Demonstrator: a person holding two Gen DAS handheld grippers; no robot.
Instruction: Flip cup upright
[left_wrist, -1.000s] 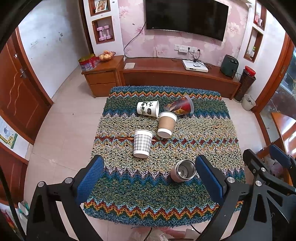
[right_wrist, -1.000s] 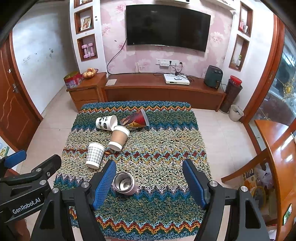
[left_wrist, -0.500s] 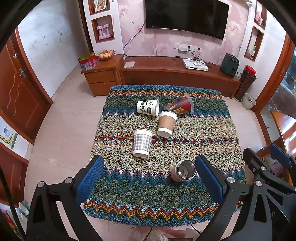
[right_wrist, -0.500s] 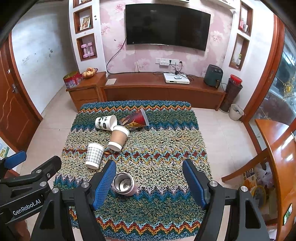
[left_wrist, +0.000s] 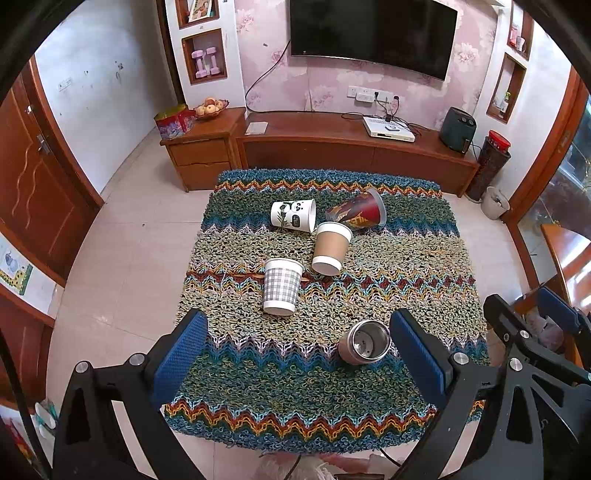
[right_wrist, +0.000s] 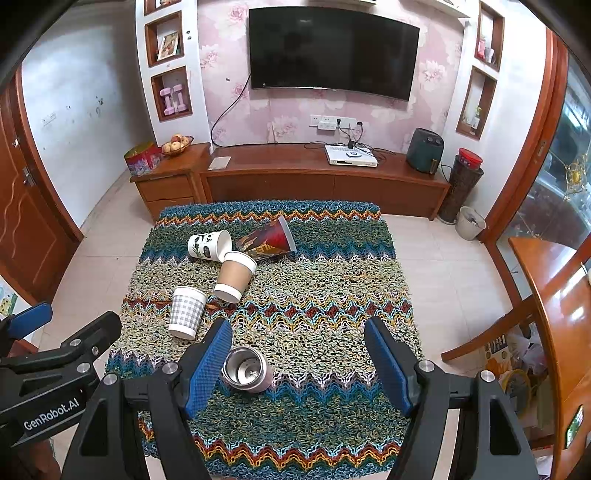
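Several cups lie on their sides on a table with a knitted zigzag cloth (left_wrist: 280, 384). A steel cup (left_wrist: 364, 342) lies nearest, mouth toward me; it also shows in the right wrist view (right_wrist: 246, 370). A checked paper cup (left_wrist: 280, 286), a brown paper cup (left_wrist: 330, 248), a white panda cup (left_wrist: 293, 215) and a red cup (left_wrist: 357, 214) lie farther back. My left gripper (left_wrist: 299, 354) is open and empty, above the near table edge. My right gripper (right_wrist: 299, 365) is open and empty, its left pad beside the steel cup.
A wooden TV cabinet (left_wrist: 332, 147) stands behind the table, under a wall TV (left_wrist: 373, 35). A wooden chair (right_wrist: 480, 336) and another table (right_wrist: 565, 295) are at the right. A bin (right_wrist: 470, 222) sits on the tiled floor. A door (left_wrist: 33, 192) is at the left.
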